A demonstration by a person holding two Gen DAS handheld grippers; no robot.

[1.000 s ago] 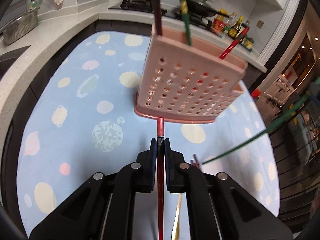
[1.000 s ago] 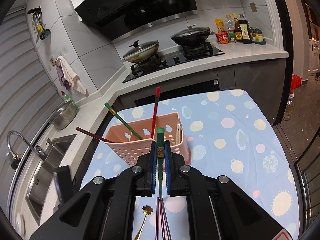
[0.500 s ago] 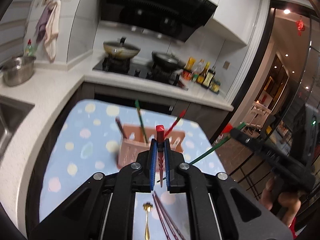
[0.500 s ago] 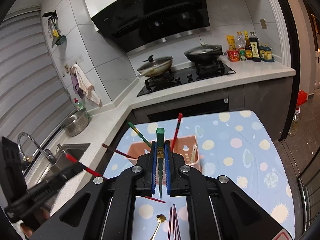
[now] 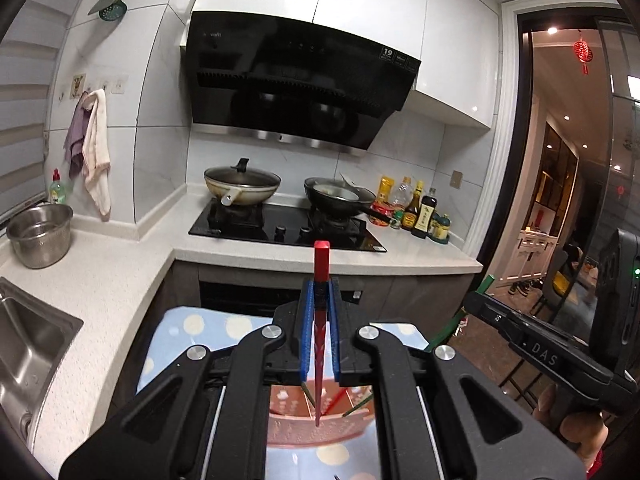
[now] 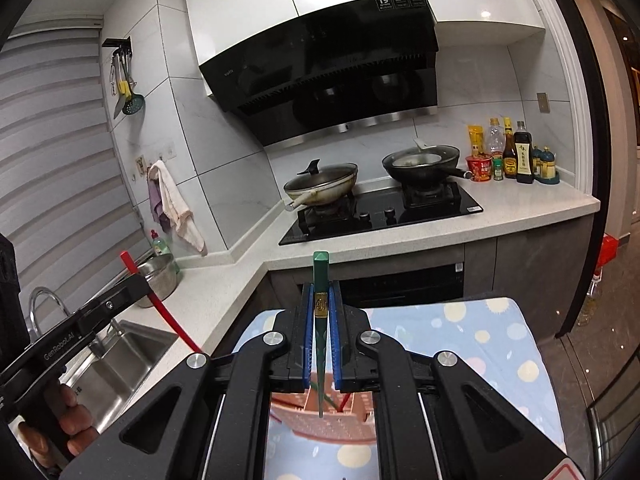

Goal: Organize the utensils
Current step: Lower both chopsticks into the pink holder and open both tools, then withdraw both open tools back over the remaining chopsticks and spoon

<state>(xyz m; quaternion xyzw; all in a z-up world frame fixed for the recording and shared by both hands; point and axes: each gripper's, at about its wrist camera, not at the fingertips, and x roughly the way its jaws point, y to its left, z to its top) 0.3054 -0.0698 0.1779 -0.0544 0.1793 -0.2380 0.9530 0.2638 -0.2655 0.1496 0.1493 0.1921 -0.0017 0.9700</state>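
My left gripper (image 5: 319, 300) is shut on a red chopstick (image 5: 321, 264), held upright with its tip over the pink perforated utensil basket (image 5: 316, 432) low between the arms. My right gripper (image 6: 320, 304) is shut on a green chopstick (image 6: 320, 280), also upright, its tip over the same basket (image 6: 332, 420). The basket holds other chopsticks, mostly hidden by the gripper bodies. Each gripper shows in the other's view: the right one (image 5: 480, 292) with the green stick, the left one (image 6: 136, 284) with the red stick.
The basket stands on a table with a blue spotted cloth (image 6: 480, 328). Behind it runs a white counter (image 5: 120, 264) with a sink (image 5: 24, 352), a steel pot (image 5: 40, 232), a hob with two pans (image 5: 288, 224) and sauce bottles (image 5: 420, 212).
Both grippers have risen and tilted up from looking down at the table to facing the kitchen wall. The basket has dropped to the bottom of both views. Both chopsticks stay gripped.
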